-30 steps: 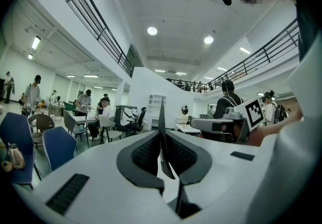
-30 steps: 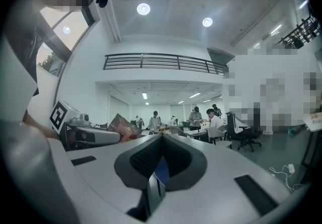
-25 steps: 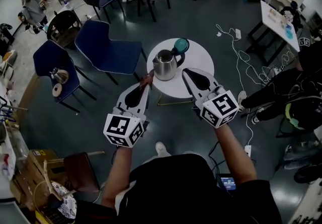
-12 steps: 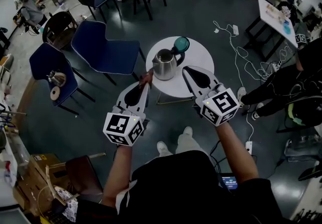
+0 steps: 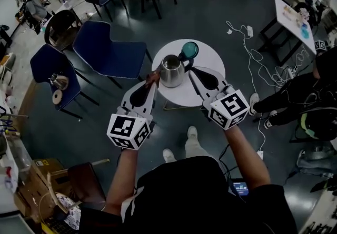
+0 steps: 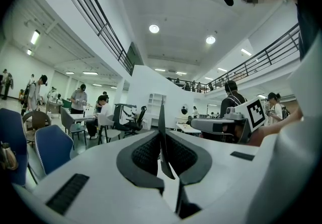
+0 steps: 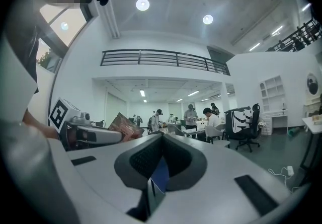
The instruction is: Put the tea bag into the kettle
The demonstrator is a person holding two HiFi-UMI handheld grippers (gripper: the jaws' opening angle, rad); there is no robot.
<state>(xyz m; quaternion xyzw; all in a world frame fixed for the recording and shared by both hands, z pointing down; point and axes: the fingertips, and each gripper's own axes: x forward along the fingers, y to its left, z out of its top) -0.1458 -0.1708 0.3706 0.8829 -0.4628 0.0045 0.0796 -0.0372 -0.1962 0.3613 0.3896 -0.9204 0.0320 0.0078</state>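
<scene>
**Left tool [image 5: 152, 82] grips the tea bag [image 5: 153, 75] just short of the open kettle [image 5: 171, 68]**

Nearest, both tools reach forward side by side. The right tool [image 5: 191, 73] has its jaws drawn together at the tips, with nothing nameable between them, close by the kettle's handle side. The carry looks nearly complete. The next move calls for lifting the bag over the kettle's mouth and releasing it, since the teal lid [image 5: 189, 48] lies off at the far side of the round white bench [image 5: 211, 59]. Only the head view shows kettle and bench. Only the right gripper view shows the bag's reddish-brown face, which the left gripper view catches edge-on, as a thin sliver between pressed jaws.
</scene>
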